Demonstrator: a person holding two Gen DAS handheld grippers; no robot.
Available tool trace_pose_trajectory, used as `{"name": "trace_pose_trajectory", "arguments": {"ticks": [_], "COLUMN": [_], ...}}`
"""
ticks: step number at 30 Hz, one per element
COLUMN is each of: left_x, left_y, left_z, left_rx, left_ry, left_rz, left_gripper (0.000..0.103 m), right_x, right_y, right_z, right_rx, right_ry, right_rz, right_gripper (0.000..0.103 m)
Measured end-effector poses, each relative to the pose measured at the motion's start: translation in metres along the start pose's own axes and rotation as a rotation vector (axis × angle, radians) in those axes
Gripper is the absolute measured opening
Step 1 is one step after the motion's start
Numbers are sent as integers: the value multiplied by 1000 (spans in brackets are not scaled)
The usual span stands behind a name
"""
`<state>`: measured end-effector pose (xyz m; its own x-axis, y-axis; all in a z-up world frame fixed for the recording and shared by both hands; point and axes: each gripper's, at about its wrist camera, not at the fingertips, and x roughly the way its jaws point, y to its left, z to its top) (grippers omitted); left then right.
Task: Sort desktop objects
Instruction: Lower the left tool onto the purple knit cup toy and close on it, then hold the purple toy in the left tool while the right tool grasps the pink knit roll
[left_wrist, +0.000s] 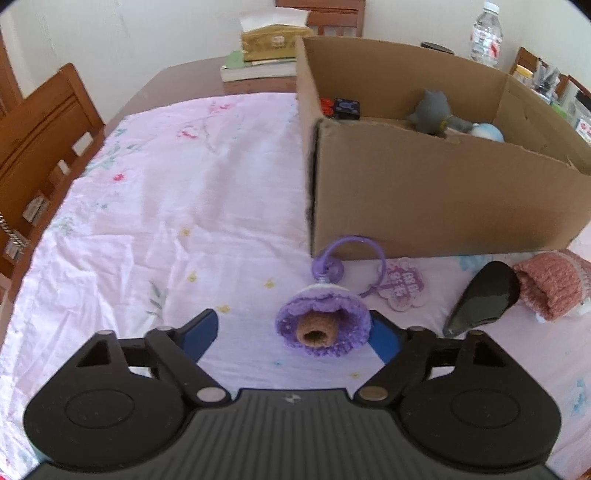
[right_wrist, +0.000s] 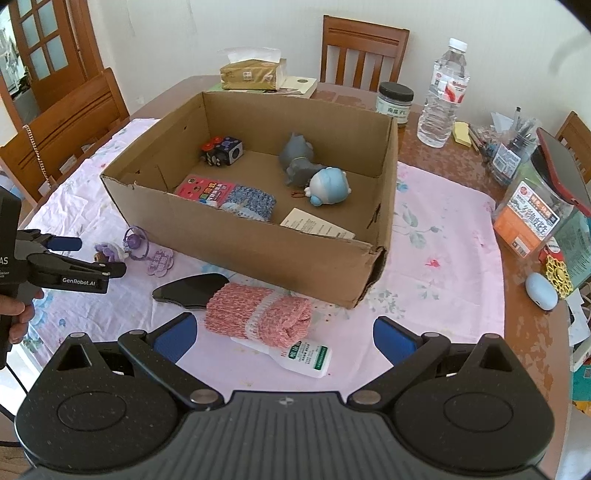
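Note:
A purple crocheted charm (left_wrist: 323, 326) with a purple ring and a flower tag (left_wrist: 402, 286) lies on the pink cloth in front of the cardboard box (left_wrist: 424, 199). My left gripper (left_wrist: 295, 332) is open, its blue pads either side of the charm; it also shows in the right wrist view (right_wrist: 88, 254) beside the charm (right_wrist: 109, 253). My right gripper (right_wrist: 284, 338) is open and empty, just before a pink knitted roll (right_wrist: 258, 314) that lies on a white bottle (right_wrist: 306, 358). A black glossy object (right_wrist: 192, 290) lies next to the roll.
The box (right_wrist: 258, 251) holds a cube, a grey toy, a blue toy, a pink packet and a blue knit piece. Behind it are a tissue box (right_wrist: 255, 74), a jar and a water bottle (right_wrist: 443, 99). Clutter and a jar (right_wrist: 535, 218) stand at the right. Wooden chairs surround the table.

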<state>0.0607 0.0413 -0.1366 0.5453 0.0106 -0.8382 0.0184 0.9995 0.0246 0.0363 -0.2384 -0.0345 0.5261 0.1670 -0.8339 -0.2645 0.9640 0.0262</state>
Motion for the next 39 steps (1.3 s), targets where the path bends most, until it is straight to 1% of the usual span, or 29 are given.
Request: {"name": "trace_pose_trajectory", "arguments": {"ticks": [1,3,7,11,14,16,17,21,25,34,39], "left_x": [1,4,6,6,6,5,4,2,-2,-5,-5], "left_y": [-2,-5,-7,-8,-8,-10,-11,-12,-10,-8,-7], "left_z": [0,1,2,2,3,3,3,2,3,2,1], "left_rx": [4,16,14,12,13,18,23,19,12,15,20], "left_ry": [1,-2,-14,-19,-21,-21,-20,-15,-17,-7,1], "left_rz": [-3,-9,-16,-29,-41,-47,-51,-64,-84,-104,-107], "left_gripper": [75,71,71,68,62,53,52,50,48,48,48], "right_x": [1,2,4,7,10,12,13,18,27,53,67], "right_y": [1,3,7,6,6,6,5,6,6,13,14], "right_z": [0,1,1,-1,-2,-3,-3,-4,-4,-2,1], "right_rx": [-5,-11,-22,-20,-16,-15,-15,-21,-18,-31,-12], "right_ry": [2,3,8,15,19,22,22,16,24,69,86], "right_rz": [2,7,10,14,12,12,13,11,28,55,59], "right_gripper": [103,103,103,103,103,103,103,103,103,103,103]}}
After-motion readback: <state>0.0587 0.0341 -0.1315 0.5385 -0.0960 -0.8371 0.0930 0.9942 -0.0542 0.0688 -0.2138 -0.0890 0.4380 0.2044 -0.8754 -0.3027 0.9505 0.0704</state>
